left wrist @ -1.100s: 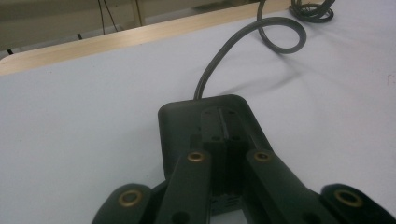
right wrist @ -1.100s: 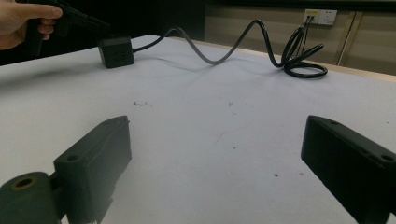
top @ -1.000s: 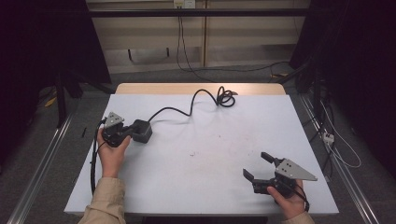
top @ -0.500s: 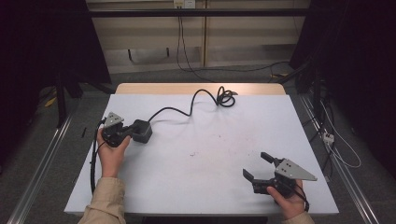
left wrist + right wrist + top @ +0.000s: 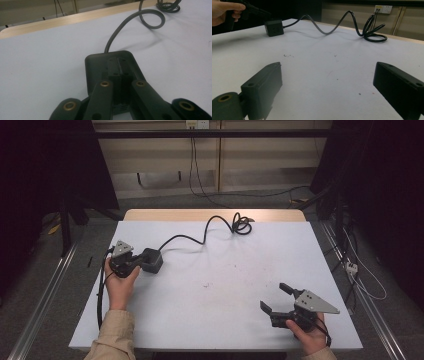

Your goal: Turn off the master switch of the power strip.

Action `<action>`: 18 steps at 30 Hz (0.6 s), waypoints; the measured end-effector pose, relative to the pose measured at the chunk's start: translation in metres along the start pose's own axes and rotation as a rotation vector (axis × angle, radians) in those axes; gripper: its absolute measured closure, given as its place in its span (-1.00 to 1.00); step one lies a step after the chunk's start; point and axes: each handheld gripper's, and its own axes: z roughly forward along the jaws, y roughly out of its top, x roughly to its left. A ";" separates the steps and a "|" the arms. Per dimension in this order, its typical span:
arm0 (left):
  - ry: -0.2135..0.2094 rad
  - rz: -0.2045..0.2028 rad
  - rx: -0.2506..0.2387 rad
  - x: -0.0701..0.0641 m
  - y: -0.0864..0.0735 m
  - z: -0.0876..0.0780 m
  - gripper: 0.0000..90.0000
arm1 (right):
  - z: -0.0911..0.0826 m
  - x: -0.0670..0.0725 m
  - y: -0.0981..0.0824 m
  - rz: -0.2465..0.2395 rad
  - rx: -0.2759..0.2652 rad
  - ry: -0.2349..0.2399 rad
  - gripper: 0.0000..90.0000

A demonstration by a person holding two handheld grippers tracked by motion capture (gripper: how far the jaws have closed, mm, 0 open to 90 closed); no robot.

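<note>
A black power adapter (image 5: 152, 260) lies on the left part of the white table (image 5: 225, 275). Its grey cable (image 5: 192, 239) snakes back to a coil (image 5: 241, 226) near the far edge. A person's left hand holds my left gripper (image 5: 142, 262) with its jaws shut together, their tips lying over the adapter's (image 5: 96, 65) top. I see nothing clamped between the jaws of the left gripper (image 5: 120, 64). At the front right, my right gripper (image 5: 275, 296) rests open on the table, pointing left. Nothing lies between the wide-apart jaws of the right gripper (image 5: 327, 68). The adapter (image 5: 274, 28) sits far off.
A wooden strip (image 5: 210, 215) borders the table's far edge. Beyond it, cables (image 5: 192, 165) run down from a wall outlet (image 5: 383, 9). Dark curtains flank both sides. Metal floor rails (image 5: 45, 305) run along the table's left and right.
</note>
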 end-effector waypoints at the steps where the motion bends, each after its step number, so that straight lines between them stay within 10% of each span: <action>1: 0.000 -0.002 -0.001 0.000 0.000 0.000 1.00 | 0.000 0.000 0.000 0.000 0.000 0.000 -0.82; 18: 0.016 0.005 0.013 -0.002 0.001 0.001 1.00 | 0.000 0.001 0.000 -0.001 -0.002 0.001 -0.82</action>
